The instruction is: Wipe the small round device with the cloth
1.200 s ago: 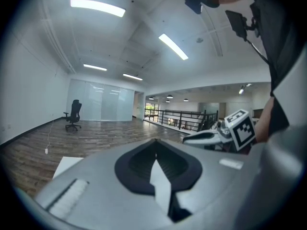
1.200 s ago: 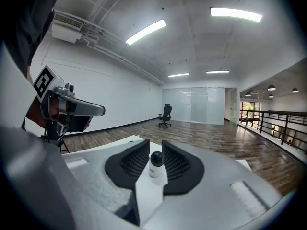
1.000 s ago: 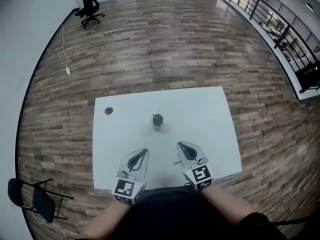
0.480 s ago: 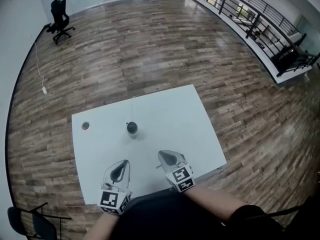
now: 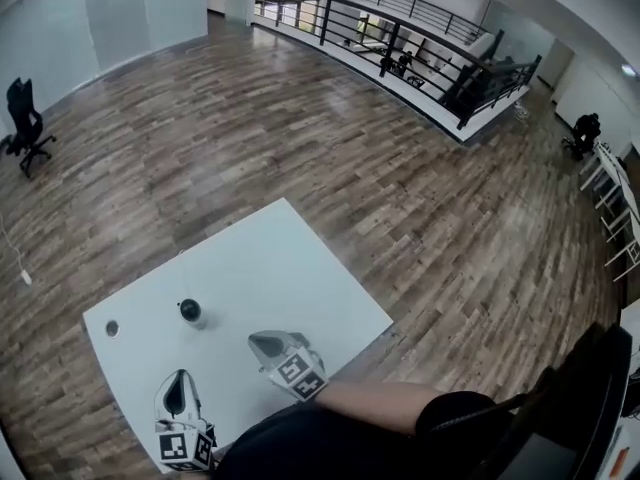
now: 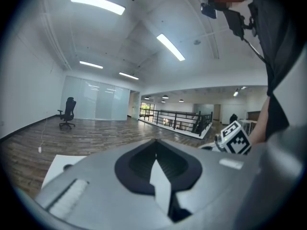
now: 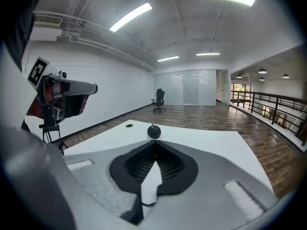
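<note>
Counter (image 5: 300,268): flat, rectangular, matt white top with square corners. It stands on a floor (image 5: 330,158) of wood-grain planks in mixed brown tones.

Small round device (image 5: 190,311): dark and ball-shaped with a slight sheen. It stands upright on the left part of the counter, untouched. In the head view it lies beyond the left gripper and to the left of the right gripper, apart from both. In the right gripper view it sits straight ahead of that gripper's tips, clear of them.

Round opening (image 5: 112,328): small, dark-rimmed, set in the counter top near its left edge, apart from the device.

Left gripper (image 5: 179,376): smooth grey shell with black ribbed inner pads. The jaws are closed tip to tip, with nothing between them. It is held over the near edge of the counter. A marker cube (image 5: 185,448) with black-and-white squares sits at its rear.

Right gripper (image 5: 254,339): same build. The jaws are fully closed and hold nothing. It is over the near part of the counter, and the arm behind it is in a dark sleeve (image 5: 450,413).

Surroundings: a black office chair (image 5: 25,126) stands far off on the floor at left. A dark metal railing (image 5: 400,43) with slender upright bars curves along the far edge of the floor.
</note>
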The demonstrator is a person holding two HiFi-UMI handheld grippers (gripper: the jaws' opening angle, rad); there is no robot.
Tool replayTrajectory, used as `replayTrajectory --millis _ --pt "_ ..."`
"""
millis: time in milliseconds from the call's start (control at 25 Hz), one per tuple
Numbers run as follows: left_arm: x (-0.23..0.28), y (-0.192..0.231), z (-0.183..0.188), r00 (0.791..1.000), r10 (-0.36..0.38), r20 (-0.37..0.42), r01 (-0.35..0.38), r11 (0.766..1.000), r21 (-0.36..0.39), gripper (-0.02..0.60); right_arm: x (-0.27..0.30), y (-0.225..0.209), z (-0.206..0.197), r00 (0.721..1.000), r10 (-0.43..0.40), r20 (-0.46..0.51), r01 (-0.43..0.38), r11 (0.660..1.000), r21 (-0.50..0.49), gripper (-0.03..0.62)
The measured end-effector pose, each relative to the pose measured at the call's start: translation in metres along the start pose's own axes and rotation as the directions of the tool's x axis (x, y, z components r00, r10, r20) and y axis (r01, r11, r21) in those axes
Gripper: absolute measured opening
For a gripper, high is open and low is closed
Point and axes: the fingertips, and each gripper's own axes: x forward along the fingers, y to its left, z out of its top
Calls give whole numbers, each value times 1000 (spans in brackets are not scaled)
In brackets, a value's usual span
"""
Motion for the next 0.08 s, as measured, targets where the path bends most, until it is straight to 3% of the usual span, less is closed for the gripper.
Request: replayTrajectory --millis 80 --pt "0 -2 3 1000 6 -11 -7 1000 -12 6 -2 0 0 1000 -6 -1 6 1000 -1 2"
